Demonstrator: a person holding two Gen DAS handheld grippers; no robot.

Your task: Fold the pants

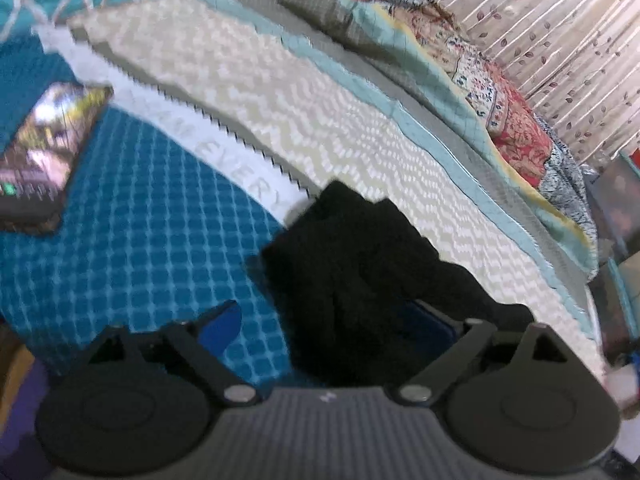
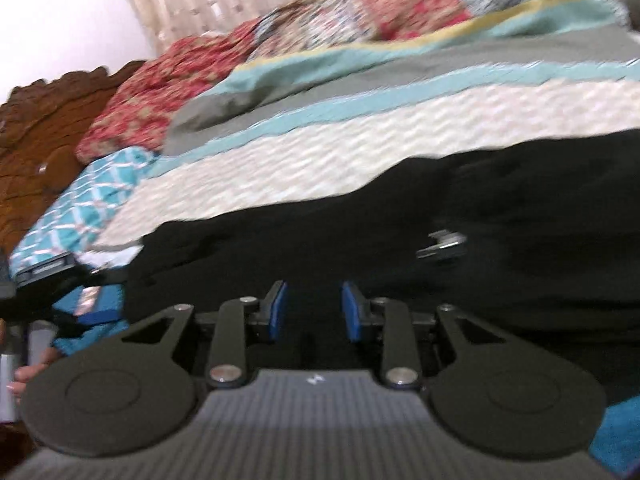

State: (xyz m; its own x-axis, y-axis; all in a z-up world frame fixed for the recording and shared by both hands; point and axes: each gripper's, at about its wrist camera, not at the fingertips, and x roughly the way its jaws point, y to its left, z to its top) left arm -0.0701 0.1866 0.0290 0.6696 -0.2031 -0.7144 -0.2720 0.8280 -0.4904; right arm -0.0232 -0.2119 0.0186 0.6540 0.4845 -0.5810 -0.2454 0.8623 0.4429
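The black pants (image 1: 360, 264) lie bunched on the blue checked bed cover (image 1: 140, 220), partly over a white zigzag blanket (image 1: 280, 120). My left gripper (image 1: 328, 324) is open wide above them; its left pad (image 1: 224, 326) stands off the cloth and the right pad is half hidden by it. In the right wrist view the pants (image 2: 400, 220) spread across the middle, with a metal clasp (image 2: 440, 244) showing. My right gripper (image 2: 313, 308) has its blue pads (image 2: 280, 308) close together with black cloth filling the gap. That view is blurred.
A phone with a lit screen (image 1: 44, 152) lies on the bed cover at the left. A patchwork quilt (image 1: 500, 92) is heaped behind the blanket, before a leaf-print curtain (image 1: 560, 40). A carved wooden headboard (image 2: 40, 128) and a person's hand (image 2: 36, 364) show at the left.
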